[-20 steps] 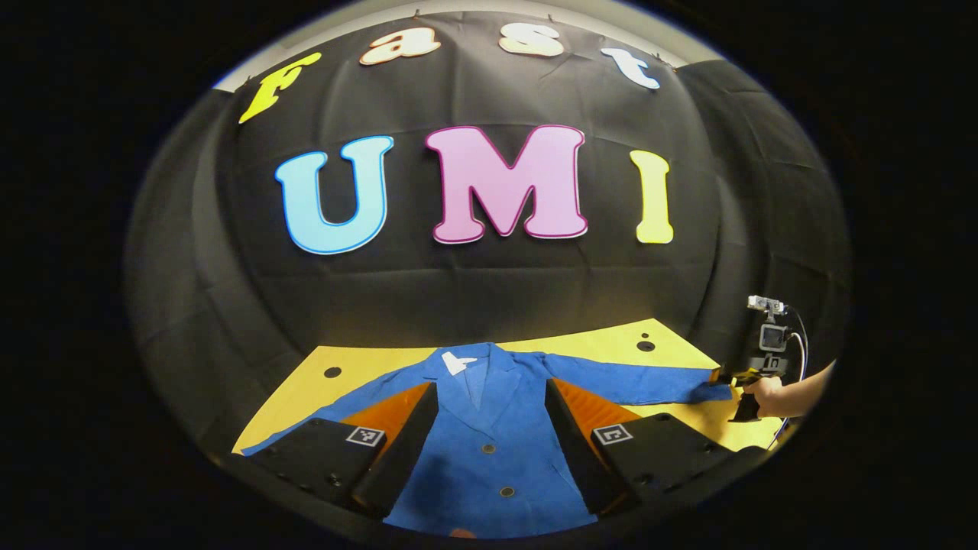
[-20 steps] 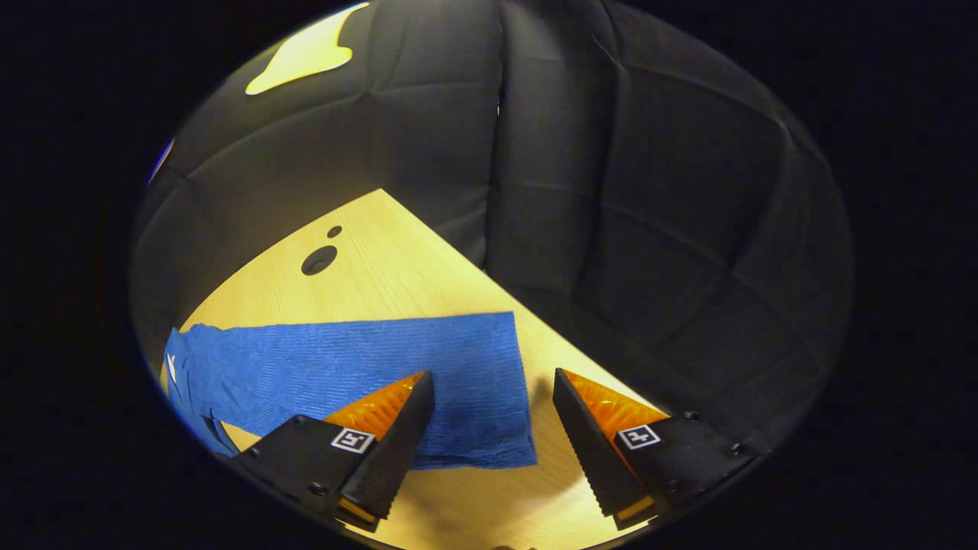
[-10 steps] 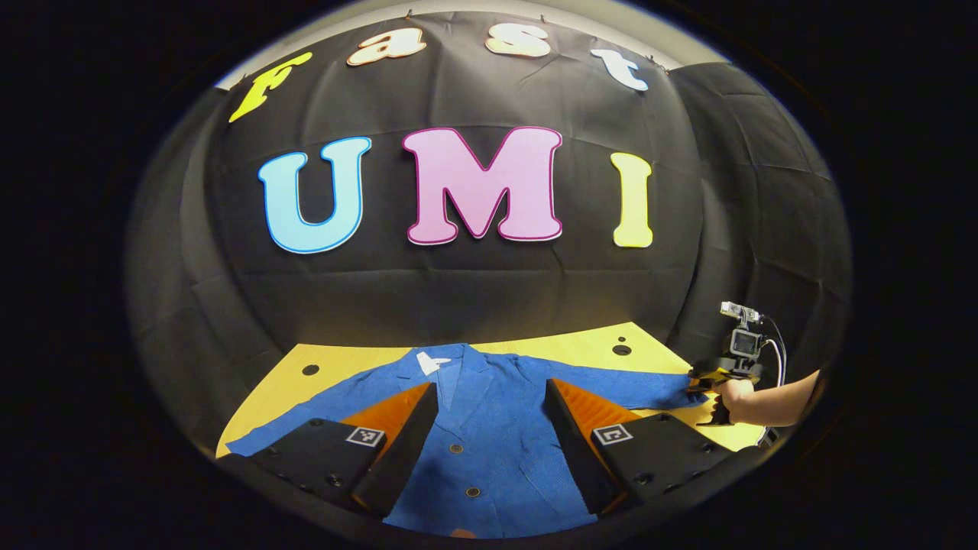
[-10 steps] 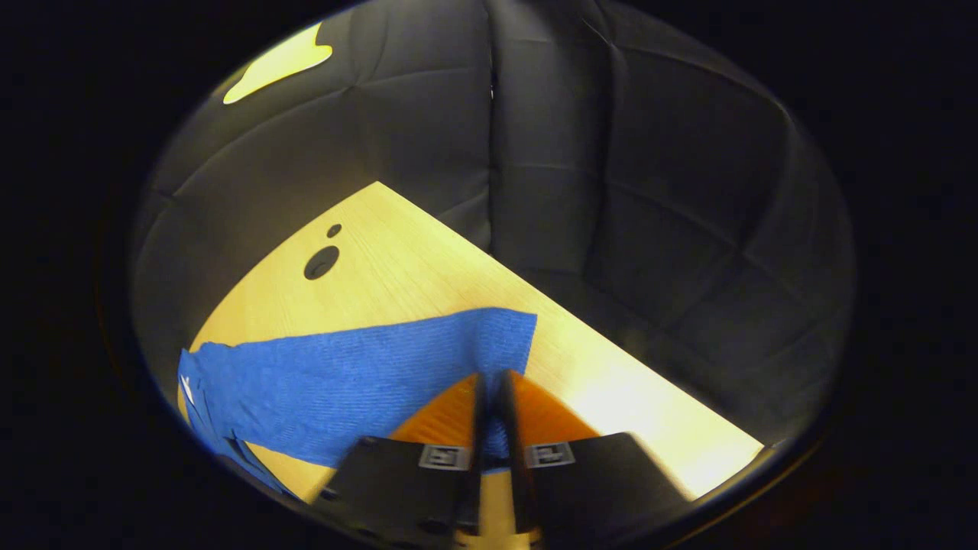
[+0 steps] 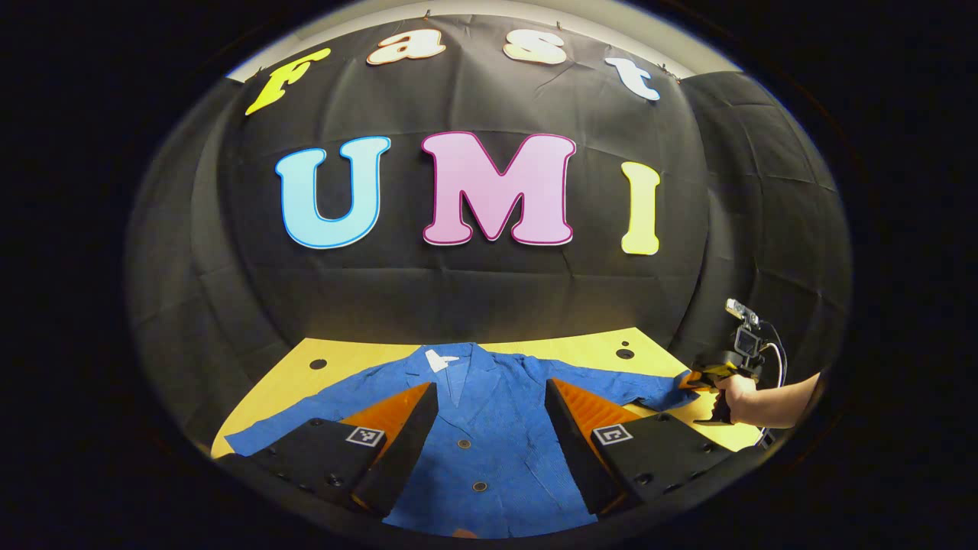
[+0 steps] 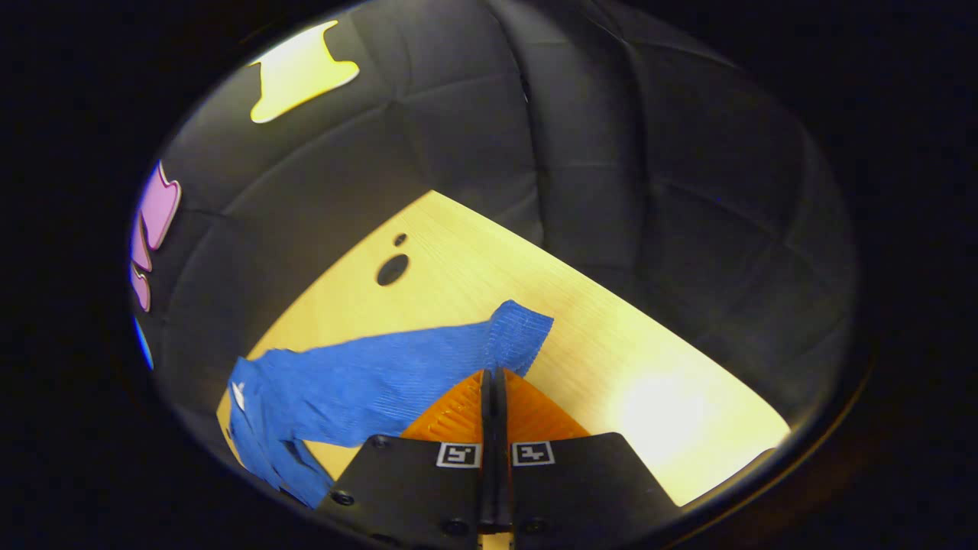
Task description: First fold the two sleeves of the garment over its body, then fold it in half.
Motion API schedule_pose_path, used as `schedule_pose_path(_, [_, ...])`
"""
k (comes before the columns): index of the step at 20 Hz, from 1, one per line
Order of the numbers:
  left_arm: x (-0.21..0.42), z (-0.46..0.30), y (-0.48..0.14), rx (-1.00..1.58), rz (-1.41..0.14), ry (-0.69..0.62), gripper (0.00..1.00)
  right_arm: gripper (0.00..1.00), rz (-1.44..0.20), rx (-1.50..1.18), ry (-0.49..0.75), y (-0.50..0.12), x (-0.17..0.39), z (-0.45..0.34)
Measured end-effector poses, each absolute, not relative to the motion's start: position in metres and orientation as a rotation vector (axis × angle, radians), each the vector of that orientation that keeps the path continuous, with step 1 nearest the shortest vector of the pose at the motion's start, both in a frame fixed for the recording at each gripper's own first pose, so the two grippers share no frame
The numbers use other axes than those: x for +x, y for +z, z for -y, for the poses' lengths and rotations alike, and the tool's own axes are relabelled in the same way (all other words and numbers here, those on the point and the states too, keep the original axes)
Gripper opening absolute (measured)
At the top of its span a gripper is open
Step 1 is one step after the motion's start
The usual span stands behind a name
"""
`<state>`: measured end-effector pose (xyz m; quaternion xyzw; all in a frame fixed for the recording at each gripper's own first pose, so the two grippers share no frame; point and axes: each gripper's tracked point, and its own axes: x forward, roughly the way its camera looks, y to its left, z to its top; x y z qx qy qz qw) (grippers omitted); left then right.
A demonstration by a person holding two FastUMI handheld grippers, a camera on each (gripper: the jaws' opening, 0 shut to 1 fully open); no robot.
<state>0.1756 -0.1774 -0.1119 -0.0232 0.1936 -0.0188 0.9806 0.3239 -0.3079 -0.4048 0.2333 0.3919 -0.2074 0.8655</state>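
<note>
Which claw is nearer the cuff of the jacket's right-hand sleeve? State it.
Right. The right claw is shut on the sleeve cuff, lifting it off the table. The left claw hangs open over the jacket front, well away from that cuff.

My jacket (image 5: 489, 435) is bright blue with dark buttons (image 5: 480, 486) and a white tag; my table (image 6: 474, 275) is yellow wood grain

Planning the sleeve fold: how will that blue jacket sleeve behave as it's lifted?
Likely floppy: the sleeve already bends and sags from the right gripper. Probably light, as its cuff curls upward. The jacket body should drag little.
</note>
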Motion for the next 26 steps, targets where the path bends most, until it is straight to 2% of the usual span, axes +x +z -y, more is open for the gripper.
schedule_pose_path(7, [0.161,0.154,-0.102,-0.038,-0.362,-0.02,0.81,0.0,-0.773,0.449,-0.248,-0.367,0.365,0.196])
schedule_pose_path(14, [0.133,0.108,-0.102,-0.046,-0.355,0.031,0.81,0.01,-0.748,0.418,-0.098,-0.336,0.374,0.073])
schedule_pose_path(26, [0.064,-0.015,-0.123,-0.133,-0.374,0.248,0.8,0.0,-0.799,0.343,0.212,-0.327,0.378,-0.189])
